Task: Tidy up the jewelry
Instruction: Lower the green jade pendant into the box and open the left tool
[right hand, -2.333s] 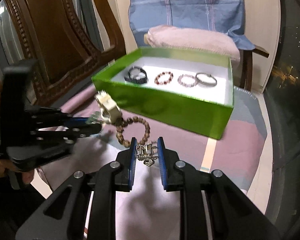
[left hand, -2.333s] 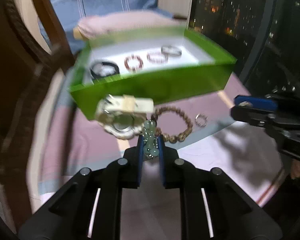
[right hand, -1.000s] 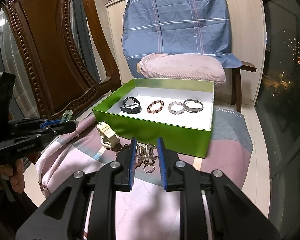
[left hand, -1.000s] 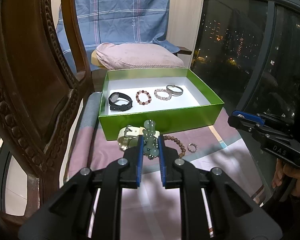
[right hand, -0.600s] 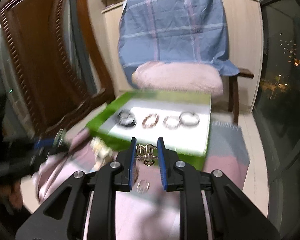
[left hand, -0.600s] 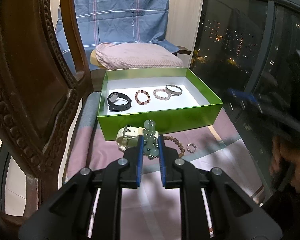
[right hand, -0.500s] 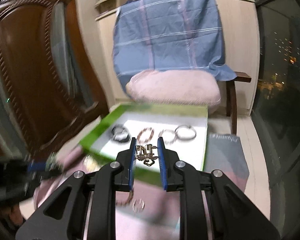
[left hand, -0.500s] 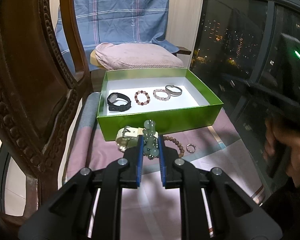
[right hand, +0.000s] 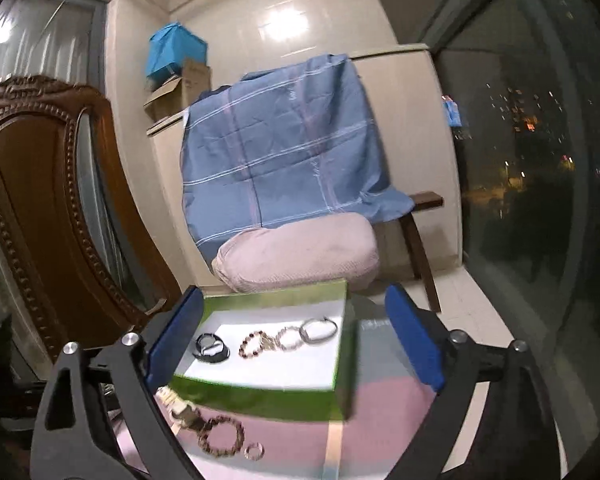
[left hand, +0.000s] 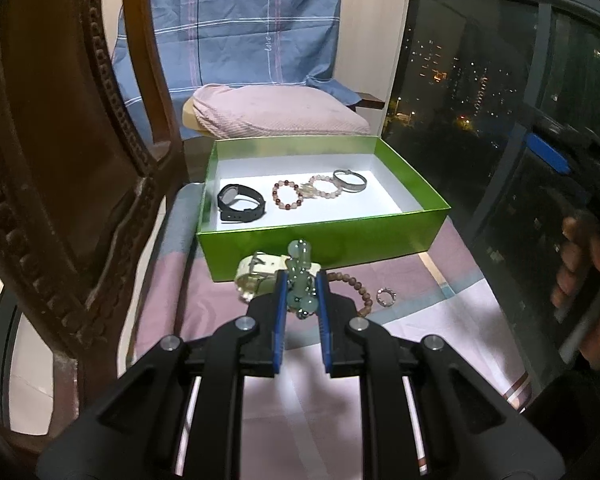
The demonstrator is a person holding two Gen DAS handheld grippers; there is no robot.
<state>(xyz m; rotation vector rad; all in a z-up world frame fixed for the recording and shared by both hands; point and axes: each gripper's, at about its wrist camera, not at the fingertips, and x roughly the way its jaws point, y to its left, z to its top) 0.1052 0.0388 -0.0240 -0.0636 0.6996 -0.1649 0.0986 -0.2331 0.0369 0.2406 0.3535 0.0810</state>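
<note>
A dim room at night, city lights behind dark glass, and a pink and white cloth (left hand: 440, 316) spread over the surface in front of a carved wooden chair (left hand: 52, 184). On the cloth stands an open green box (left hand: 324, 236). Inside, left to right, lie a black watch (left hand: 240, 202), a red bead bracelet (left hand: 287, 196), a small silver charm (left hand: 305, 192) that was not there a second ago, a pale bead bracelet (left hand: 324, 186) and a silver bangle (left hand: 350, 180).

In front of the box, a cream watch (left hand: 256, 274), a brown bead bracelet (left hand: 354, 286) and a ring (left hand: 386, 296) are not yet put away.

The left gripper (left hand: 302, 294) pinches a green bead charm (left hand: 300, 276) above the cloth.

The right gripper (right hand: 296, 334) has just sprung its jaws wide, and nothing sits between them; its silver piece now rests in the box. One more item is stored; the green charm looks next.
</note>
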